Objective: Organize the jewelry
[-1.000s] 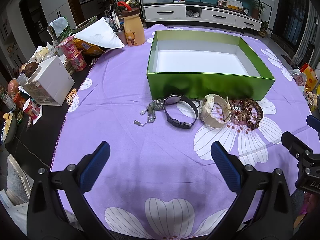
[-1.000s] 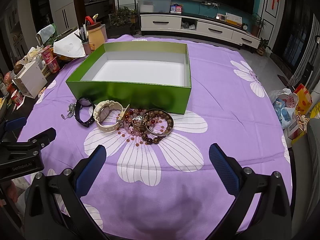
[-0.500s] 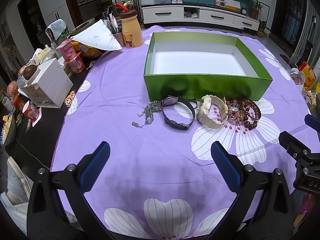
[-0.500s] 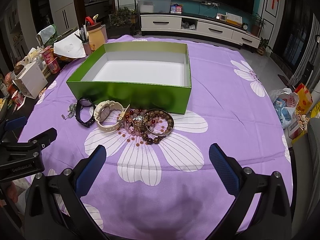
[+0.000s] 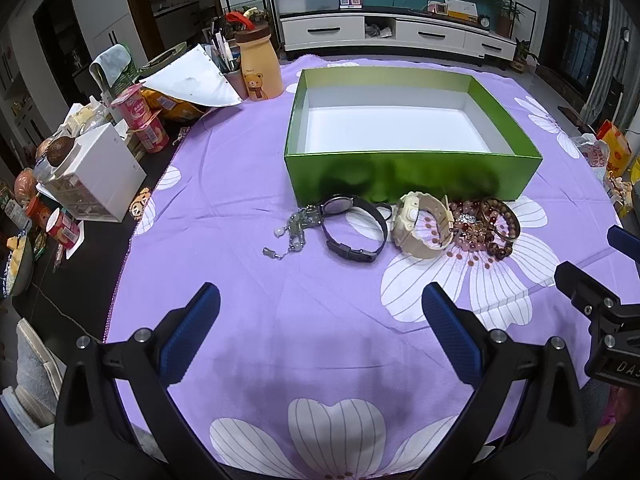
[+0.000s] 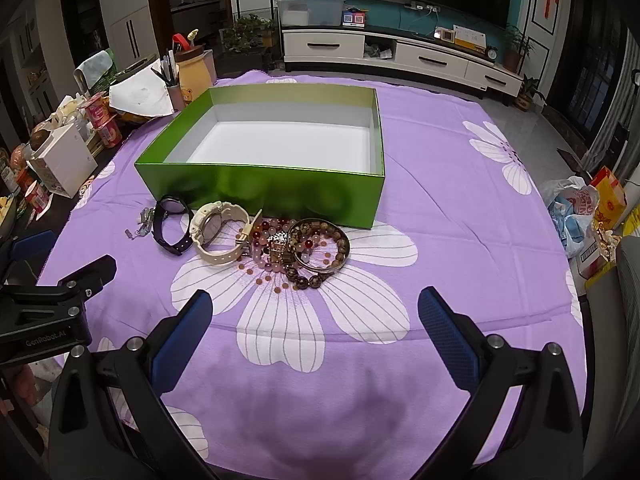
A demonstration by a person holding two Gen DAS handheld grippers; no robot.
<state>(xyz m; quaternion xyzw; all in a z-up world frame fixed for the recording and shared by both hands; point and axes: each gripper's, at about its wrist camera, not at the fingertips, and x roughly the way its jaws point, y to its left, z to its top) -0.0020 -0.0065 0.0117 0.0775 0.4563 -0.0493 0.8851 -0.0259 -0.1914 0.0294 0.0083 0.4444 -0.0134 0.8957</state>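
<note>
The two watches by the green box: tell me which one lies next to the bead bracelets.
The cream watch: its strap touches the bead bracelets. The black watch lies on its other side, beside the silver chain.

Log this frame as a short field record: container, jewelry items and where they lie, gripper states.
container: green box, open, white inside, nothing visible in it
jewelry: all on the purple floral cloth, in front of the box
row, left to right: silver chain, black watch, cream watch, bead bracelets in a heap
left gripper: open, holds nothing
right gripper: open, holds nothing
</note>
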